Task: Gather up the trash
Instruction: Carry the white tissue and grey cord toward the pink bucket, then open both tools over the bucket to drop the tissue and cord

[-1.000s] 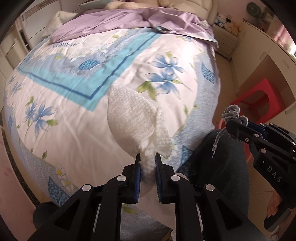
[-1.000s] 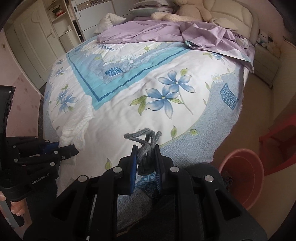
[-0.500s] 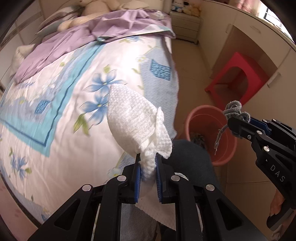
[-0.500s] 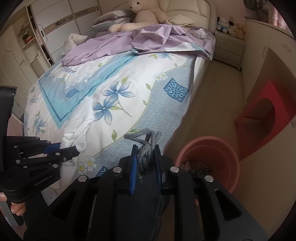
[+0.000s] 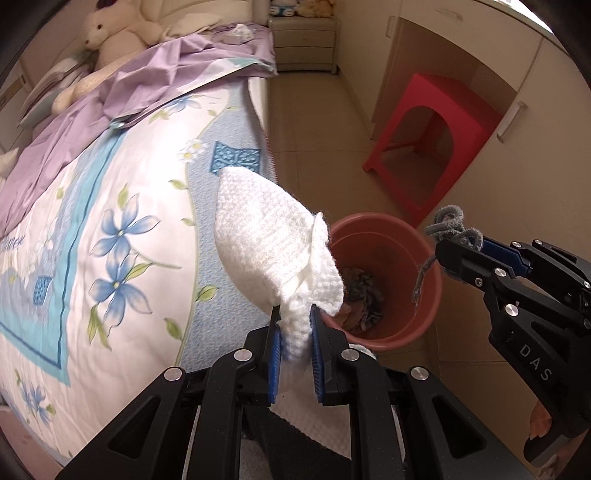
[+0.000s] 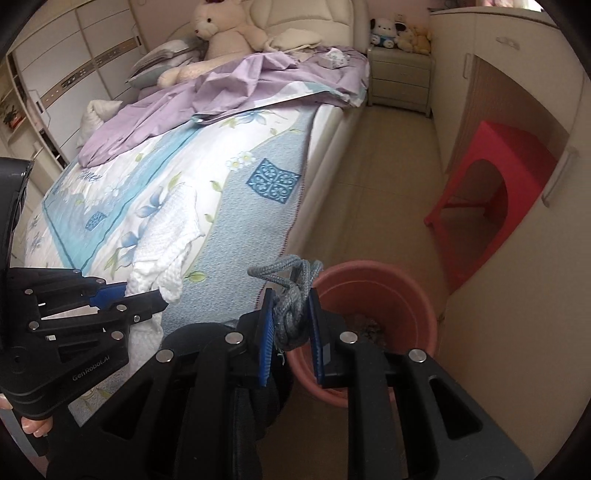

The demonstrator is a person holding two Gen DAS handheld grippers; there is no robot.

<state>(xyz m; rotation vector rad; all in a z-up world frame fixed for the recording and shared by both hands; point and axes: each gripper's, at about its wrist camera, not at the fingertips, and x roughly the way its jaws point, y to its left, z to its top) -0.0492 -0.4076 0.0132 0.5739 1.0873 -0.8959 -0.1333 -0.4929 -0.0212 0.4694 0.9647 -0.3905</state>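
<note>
My left gripper (image 5: 294, 321) is shut on a white knitted cloth (image 5: 269, 236) and holds it in the air beside the bed's edge, just left of a reddish-brown plastic bucket (image 5: 402, 236) on the floor. The cloth also shows in the right wrist view (image 6: 166, 236). My right gripper (image 6: 291, 306) is shut on a knotted grey cord (image 6: 291, 291), also seen in the left wrist view (image 5: 452, 225), and holds it above the bucket's (image 6: 402, 295) near rim. The bucket holds some dark scraps.
The bed (image 5: 110, 206) with a flowered cover fills the left, with a purple sheet (image 6: 229, 92) and a teddy bear (image 6: 221, 33) at its head. A red plastic stool (image 5: 439, 129) stands by the cupboards on the right. A nightstand (image 6: 400, 77) stands at the far end.
Both grippers have swung right from over the bed toward the floor, keeping their loads. The bucket has come into view and now lies close below them.
</note>
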